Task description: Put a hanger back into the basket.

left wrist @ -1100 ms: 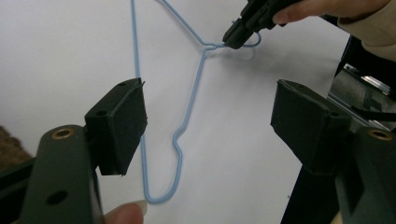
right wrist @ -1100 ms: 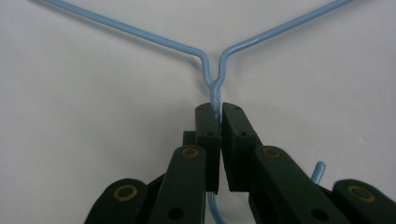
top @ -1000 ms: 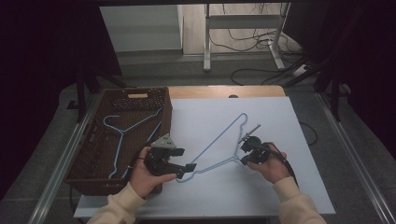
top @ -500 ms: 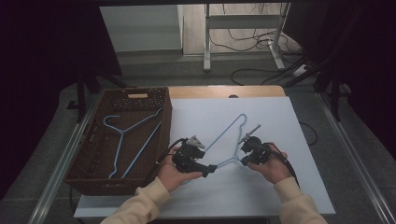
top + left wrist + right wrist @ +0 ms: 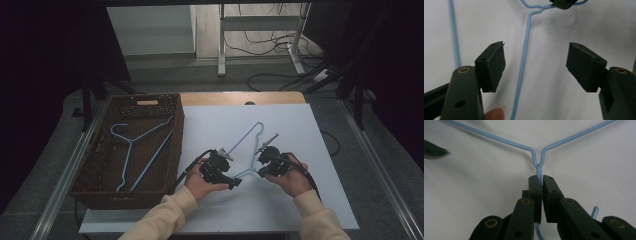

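The blue wire hanger lies flat on the white table, between the two hands. Its neck and hook point toward the person's right hand, and its long bottom wire runs diagonally up the table away from the person.

Since a second ago, the left gripper has moved from beside the wicker basket across to the hanger's near arm; the right gripper has kept its place.

In the left gripper view, the left gripper's fingers stand apart, having just been closing somewhat, with one hanger arm running between them, seemingly untouched by either pad, though the view is close. In the right gripper view, the right gripper is clamped tight on the twisted neck just below the fork.

A second blue hanger lies inside the basket.
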### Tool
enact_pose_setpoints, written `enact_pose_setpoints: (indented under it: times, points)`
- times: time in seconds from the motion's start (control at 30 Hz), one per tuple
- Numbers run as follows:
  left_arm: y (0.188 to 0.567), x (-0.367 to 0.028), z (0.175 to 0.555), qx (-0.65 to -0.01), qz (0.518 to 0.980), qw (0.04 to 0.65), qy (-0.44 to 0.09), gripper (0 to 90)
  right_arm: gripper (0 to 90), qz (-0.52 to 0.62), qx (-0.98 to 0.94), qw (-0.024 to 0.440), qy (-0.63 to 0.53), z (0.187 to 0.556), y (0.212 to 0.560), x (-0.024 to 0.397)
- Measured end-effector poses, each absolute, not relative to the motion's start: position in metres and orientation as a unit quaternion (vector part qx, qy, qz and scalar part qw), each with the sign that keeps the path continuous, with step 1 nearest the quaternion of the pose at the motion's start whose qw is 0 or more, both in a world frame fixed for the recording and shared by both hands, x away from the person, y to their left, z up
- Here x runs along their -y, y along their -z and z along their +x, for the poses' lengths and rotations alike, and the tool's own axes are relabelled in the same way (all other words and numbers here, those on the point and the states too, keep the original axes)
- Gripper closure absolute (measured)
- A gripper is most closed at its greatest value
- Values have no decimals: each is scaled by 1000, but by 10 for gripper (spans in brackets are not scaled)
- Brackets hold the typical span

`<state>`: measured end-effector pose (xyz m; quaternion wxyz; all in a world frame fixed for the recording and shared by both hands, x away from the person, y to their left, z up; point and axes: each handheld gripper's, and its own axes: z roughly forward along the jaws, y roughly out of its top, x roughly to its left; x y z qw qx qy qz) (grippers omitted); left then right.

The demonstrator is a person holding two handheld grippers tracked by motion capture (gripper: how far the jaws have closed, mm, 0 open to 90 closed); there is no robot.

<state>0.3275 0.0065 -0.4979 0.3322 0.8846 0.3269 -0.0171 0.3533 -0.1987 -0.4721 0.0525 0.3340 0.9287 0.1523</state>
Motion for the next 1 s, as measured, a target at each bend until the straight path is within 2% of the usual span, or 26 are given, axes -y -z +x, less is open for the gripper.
enact_pose_setpoints:
  times: [0.23,0.5,0.6,0.67,0.87,0.9,1.0]
  points:
    - [516,0,340,-341,887,312,10,430,864,332,-929,54,-155,352,470,199]
    - [519,3,342,-335,889,313,3,648,863,327,-929,60,-159,350,464,197]
    - [519,4,341,-331,890,314,12,716,863,325,-930,60,-160,349,463,196]
    - [519,4,342,-329,889,317,30,803,863,325,-930,60,-162,349,462,196]
    - [516,2,341,-323,891,317,36,844,853,321,-928,68,-178,348,460,197]
    - [514,1,340,-324,889,320,36,850,844,321,-926,69,-186,348,459,198]
    - [508,-1,340,-328,886,326,30,857,648,329,-908,68,-251,349,450,207]
